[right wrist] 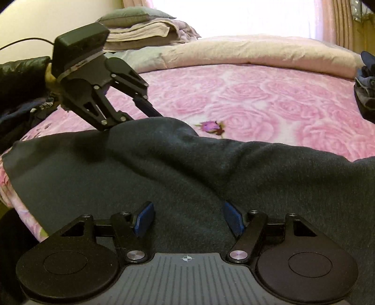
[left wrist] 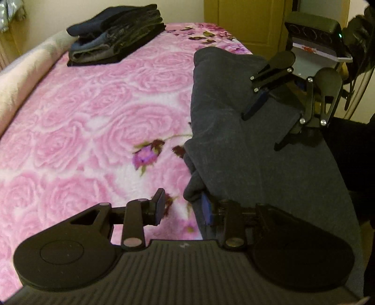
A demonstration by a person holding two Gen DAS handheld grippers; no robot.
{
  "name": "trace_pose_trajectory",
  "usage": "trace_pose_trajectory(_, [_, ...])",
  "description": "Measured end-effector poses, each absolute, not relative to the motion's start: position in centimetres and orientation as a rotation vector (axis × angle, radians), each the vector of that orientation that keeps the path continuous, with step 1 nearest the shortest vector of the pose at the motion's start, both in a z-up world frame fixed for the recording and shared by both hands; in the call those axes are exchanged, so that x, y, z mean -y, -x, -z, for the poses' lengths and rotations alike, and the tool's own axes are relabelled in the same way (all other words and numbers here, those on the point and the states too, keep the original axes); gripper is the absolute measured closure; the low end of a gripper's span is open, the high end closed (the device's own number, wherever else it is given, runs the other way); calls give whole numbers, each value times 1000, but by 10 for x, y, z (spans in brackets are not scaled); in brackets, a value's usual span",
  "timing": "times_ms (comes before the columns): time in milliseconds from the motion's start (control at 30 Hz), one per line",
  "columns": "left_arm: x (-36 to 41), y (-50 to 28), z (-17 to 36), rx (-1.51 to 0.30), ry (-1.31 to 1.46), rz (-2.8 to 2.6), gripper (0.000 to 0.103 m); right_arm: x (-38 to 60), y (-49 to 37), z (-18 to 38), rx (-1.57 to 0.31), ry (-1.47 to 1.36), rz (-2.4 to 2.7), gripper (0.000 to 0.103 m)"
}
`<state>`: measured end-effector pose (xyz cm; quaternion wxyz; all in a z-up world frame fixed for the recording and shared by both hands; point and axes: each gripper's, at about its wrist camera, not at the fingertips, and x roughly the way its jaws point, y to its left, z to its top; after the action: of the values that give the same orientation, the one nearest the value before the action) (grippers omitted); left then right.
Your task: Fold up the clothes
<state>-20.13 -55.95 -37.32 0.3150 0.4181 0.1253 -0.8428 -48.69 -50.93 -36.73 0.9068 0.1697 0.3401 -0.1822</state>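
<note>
A dark grey garment (left wrist: 246,145) lies folded lengthwise along the near edge of the pink rose blanket (left wrist: 93,117). My left gripper (left wrist: 184,207) is open at the garment's left edge; a lump of cloth sits between its pads and the right pad touches the fabric. My right gripper (left wrist: 269,124) is open farther along, low over the cloth. In the right wrist view the right gripper (right wrist: 188,218) stands wide open just above the garment (right wrist: 187,169). The left gripper (right wrist: 143,118) reaches down behind a raised fold there, with its tips partly hidden.
A stack of folded dark clothes (left wrist: 114,35) sits at the blanket's far end, also at the right edge (right wrist: 365,86). A beige duvet (right wrist: 246,51) runs along the far side, with pillows (right wrist: 140,25) behind it. A wooden door (left wrist: 246,18) stands beyond the bed.
</note>
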Motion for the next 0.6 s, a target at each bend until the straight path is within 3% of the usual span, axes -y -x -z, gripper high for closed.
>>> trace_pose_trajectory(233, [563,200,361,-404,-1072,2268,76,511,486,367,-700,-358,380,34])
trace_pose_trajectory(400, [577,217,379,-426,-1114,2223,76,510,485,368,-701,-349,390,34])
trace_pose_trajectory(467, [576,218,379,-382,-1131,2164,93,511,486,367,-700,-350,388,34])
trace_pose_trajectory(567, [572,195,365,-341,-1035,2065,94,510,487,367,-698,-350,394,34])
trace_pose_trajectory(600, [573,185,364,-352,-995,2000,103,510,487,367,-697,-350,395,34])
